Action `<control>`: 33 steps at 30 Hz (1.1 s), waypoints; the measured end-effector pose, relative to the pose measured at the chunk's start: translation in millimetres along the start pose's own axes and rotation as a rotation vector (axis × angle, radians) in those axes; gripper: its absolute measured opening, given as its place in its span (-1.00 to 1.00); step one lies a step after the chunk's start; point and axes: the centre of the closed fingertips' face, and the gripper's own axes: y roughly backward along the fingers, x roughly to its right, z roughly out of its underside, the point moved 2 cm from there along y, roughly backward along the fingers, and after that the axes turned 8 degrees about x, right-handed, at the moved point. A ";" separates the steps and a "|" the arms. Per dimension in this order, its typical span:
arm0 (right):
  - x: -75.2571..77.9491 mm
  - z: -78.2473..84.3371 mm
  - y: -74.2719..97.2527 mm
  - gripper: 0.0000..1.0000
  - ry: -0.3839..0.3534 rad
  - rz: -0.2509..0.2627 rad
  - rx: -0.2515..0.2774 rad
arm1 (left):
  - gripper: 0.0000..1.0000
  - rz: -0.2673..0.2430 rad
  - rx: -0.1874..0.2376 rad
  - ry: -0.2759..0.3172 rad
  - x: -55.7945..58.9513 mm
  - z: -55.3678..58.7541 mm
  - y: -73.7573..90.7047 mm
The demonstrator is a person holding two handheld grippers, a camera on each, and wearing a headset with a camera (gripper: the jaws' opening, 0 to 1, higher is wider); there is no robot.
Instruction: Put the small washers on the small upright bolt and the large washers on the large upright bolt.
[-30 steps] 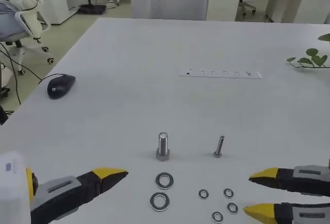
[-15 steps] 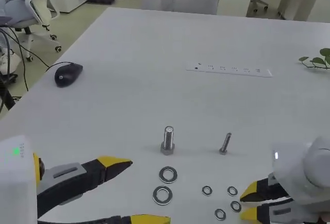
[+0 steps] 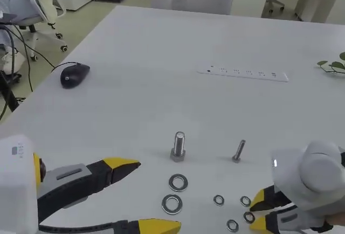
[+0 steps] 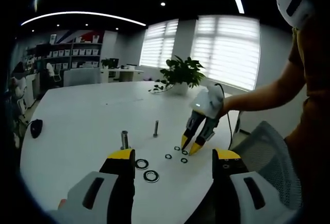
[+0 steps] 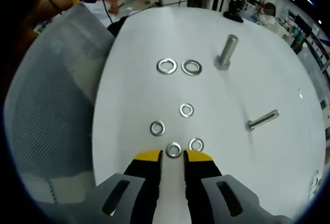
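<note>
Left tongs (image 4: 174,156) gape wide before the large bolt (image 4: 124,139).

Count recorded: one large bolt (image 3: 179,146) and one small bolt (image 3: 239,151), both upright. The large washers (image 3: 178,181) numbered two and the small washers (image 3: 218,200) four. Also noted: one mouse (image 3: 74,75), one power strip (image 3: 242,73), one plant (image 4: 178,73).

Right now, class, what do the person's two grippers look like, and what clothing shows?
Both the left gripper and the right gripper have tapered black jaws with yellow tips, on grey bodies with dark slots. The person wears an orange-brown top.
</note>
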 end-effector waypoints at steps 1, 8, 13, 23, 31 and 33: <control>0.1 -0.2 -0.2 -0.63 0.013 -0.006 -0.006 | 0.20 0.000 0.002 0.000 0.1 -0.2 0.0; -0.8 -1.4 -1.2 -0.64 0.103 -0.056 -0.073 | 0.20 0.004 0.009 0.001 1.1 -2.1 -1.6; 2.0 -1.6 -1.6 -0.70 0.141 -0.073 -0.092 | 0.19 0.009 0.012 -0.001 2.4 -3.6 -3.1; 3.0 -1.5 -0.4 -0.76 0.143 -0.078 -0.087 | 0.19 0.003 0.019 -0.010 3.6 -8.0 -1.7; 8.2 -6.4 18.3 -0.76 0.096 -0.078 -0.066 | 0.19 0.013 0.015 -0.015 8.0 -9.8 -2.2; 10.5 -9.0 29.6 -0.76 0.091 -0.071 -0.060 | 0.19 0.018 0.013 -0.018 9.0 -10.0 -2.5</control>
